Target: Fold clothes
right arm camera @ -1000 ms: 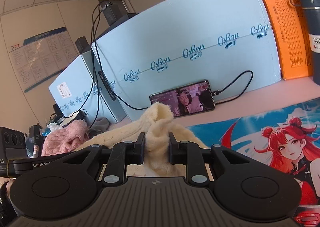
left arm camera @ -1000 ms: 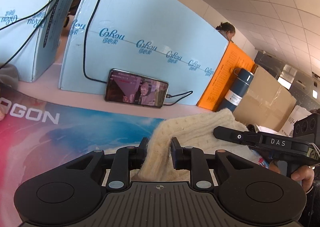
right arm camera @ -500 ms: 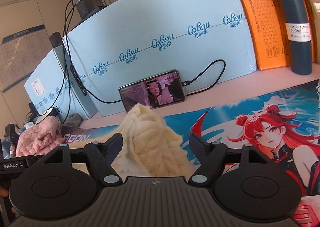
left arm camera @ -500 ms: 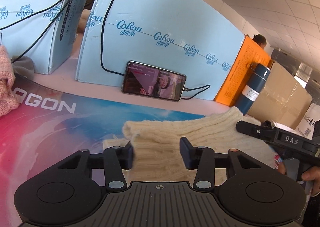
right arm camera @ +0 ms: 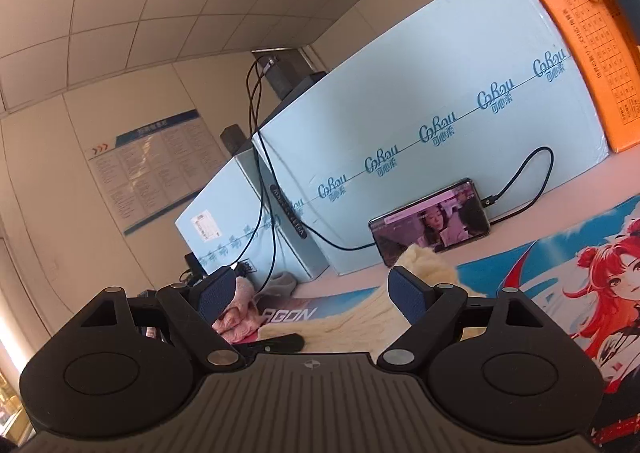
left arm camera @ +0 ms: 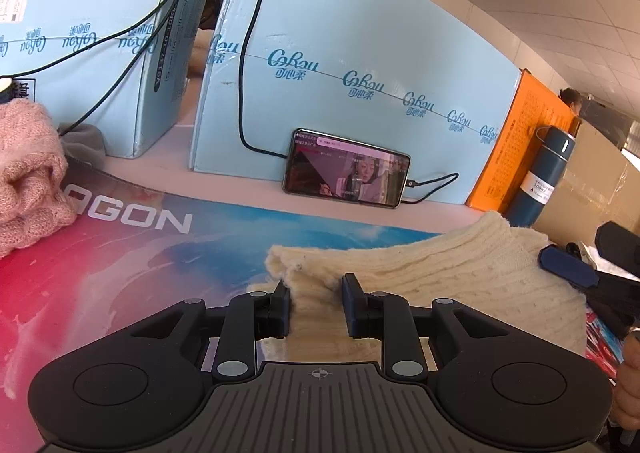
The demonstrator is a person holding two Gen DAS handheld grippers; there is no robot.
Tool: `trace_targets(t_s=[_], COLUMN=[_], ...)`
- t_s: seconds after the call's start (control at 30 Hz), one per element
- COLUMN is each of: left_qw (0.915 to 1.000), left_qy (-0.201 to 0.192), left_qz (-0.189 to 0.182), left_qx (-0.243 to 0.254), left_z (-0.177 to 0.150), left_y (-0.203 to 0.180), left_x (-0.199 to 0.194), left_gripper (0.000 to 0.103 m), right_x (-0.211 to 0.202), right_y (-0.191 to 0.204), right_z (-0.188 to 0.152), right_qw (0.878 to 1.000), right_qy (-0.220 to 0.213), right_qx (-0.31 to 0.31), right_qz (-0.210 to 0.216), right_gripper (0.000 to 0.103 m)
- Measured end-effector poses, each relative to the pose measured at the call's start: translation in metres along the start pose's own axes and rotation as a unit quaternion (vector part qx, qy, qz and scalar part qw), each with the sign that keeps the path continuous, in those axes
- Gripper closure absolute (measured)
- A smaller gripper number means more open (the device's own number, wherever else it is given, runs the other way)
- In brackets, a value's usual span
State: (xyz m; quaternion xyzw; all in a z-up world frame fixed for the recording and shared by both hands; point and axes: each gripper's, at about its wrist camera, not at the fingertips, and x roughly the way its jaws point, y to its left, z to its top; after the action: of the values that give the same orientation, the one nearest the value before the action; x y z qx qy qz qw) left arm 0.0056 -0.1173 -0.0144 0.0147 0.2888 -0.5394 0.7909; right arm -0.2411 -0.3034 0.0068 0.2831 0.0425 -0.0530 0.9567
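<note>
A cream cable-knit sweater (left arm camera: pixel 440 273) lies folded on the printed desk mat (left arm camera: pixel 100 273). My left gripper (left arm camera: pixel 316 307) is closing, and its pads pinch a fold at the sweater's near left edge. In the right wrist view my right gripper (right arm camera: pixel 312 293) stands wide and is still opening, with nothing pressed between its blue pads. The cream sweater (right arm camera: pixel 360 317) lies low beyond them. One of the right gripper's blue pads (left arm camera: pixel 568 267) shows at the sweater's right side in the left wrist view, above a person's hand.
A pink knit garment (left arm camera: pixel 28 173) is heaped at the mat's left. A phone (left arm camera: pixel 346 169) on a cable leans against pale blue boxes (left arm camera: pixel 360 73) at the back. An orange box (left arm camera: pixel 516 149) and a dark blue flask (left arm camera: pixel 548 173) stand at the back right.
The right gripper let go of the raised cream knit and opened wide, and the knit sank onto the mat. The left gripper opened, then closed again on the sweater's left fold.
</note>
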Motion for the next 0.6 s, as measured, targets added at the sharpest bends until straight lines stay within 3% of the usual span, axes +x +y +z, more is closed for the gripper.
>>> trace_targets(t_s=[0.17, 0.33, 0.37, 0.5, 0.6], left_qw=[1.0, 1.0, 0.9999, 0.999, 0.9972], left_qy=[-0.006, -0.004, -0.004, -0.014, -0.021], left_qz=[0.0, -0.002, -0.005, 0.0, -0.004], left_qx=[-0.003, -0.008, -0.013, -0.043, -0.072], left_z=[0.0, -0.001, -0.001, 0.001, 0.003], left_y=[0.0, -0.001, 0.001, 0.008, 0.017], left_x=[-0.004, -0.004, -0.004, -0.007, -0.009], left_gripper=[0.079, 0.076, 0.069, 0.026, 0.017], right_x=[0.021, 0.028, 0.028, 0.032, 0.033], right_y=[-0.008, -0.024, -0.026, -0.029, -0.03], right_z=[-0.009, -0.016, -0.017, -0.018, -0.018], right_qw=[0.996, 0.991, 0.991, 0.989, 0.989], right_qy=[0.061, 0.082, 0.084, 0.094, 0.093], right_qx=[0.016, 0.059, 0.059, 0.057, 0.061], right_qz=[-0.067, -0.085, -0.087, -0.097, -0.097], right_gripper=[0.02, 0.02, 0.02, 0.02, 0.02])
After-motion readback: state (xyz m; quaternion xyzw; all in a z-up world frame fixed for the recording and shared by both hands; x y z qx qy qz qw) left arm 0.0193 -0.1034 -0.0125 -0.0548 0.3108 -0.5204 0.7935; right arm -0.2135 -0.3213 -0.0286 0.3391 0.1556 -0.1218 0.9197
